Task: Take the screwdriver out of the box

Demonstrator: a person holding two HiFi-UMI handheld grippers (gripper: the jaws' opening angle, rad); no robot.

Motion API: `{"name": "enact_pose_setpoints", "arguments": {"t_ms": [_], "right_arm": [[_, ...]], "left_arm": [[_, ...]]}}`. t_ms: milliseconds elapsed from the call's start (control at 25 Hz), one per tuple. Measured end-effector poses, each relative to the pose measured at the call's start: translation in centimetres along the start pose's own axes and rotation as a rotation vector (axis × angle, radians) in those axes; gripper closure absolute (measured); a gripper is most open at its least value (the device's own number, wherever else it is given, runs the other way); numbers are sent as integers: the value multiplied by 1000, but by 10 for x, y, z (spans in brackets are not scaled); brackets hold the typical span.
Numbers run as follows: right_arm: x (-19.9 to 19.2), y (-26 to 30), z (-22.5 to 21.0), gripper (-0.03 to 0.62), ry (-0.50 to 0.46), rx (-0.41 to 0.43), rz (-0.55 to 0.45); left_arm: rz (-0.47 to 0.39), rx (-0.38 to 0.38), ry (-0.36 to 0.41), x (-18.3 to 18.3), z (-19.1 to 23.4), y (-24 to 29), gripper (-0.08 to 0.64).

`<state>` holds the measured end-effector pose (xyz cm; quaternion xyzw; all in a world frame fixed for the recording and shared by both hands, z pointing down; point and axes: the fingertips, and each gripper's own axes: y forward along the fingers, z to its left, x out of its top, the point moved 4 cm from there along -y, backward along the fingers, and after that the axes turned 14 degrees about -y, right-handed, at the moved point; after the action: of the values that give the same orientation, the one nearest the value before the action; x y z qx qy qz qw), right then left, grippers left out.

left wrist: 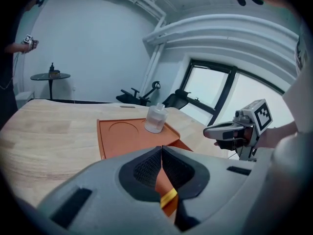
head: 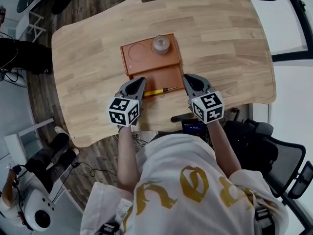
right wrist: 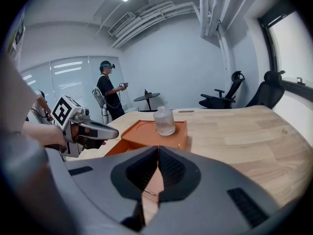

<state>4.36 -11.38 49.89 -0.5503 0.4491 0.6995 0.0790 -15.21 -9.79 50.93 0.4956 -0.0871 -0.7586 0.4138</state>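
The screwdriver (head: 159, 91), with a yellow handle and a thin metal shaft, lies crosswise along the near edge of the open orange box (head: 164, 75). I cannot tell whether it rests inside the box or on its rim. My left gripper (head: 140, 81) hovers over the handle end, jaws shut and empty; in its own view the yellow band (left wrist: 168, 198) shows below the closed pads. My right gripper (head: 188, 78) hangs beside the shaft tip, also shut with nothing in it. The metal tip (right wrist: 149, 192) shows under its pads.
An orange tray (head: 139, 55) with a round recess adjoins the box's far side and carries a clear bottle (head: 160, 44). The wooden table (head: 88, 67) has its near edge just behind the grippers. A person (right wrist: 108, 97) stands beyond the table, near office chairs (right wrist: 266, 89).
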Motion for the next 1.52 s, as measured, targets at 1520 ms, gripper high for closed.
{"name": "enact_pose_setpoints", "arguments": {"t_ms": [1520], "right_arm": [[-26, 37, -5, 580, 28, 126, 119]], "left_arm": [[884, -297, 445, -74, -18, 66, 483]]}}
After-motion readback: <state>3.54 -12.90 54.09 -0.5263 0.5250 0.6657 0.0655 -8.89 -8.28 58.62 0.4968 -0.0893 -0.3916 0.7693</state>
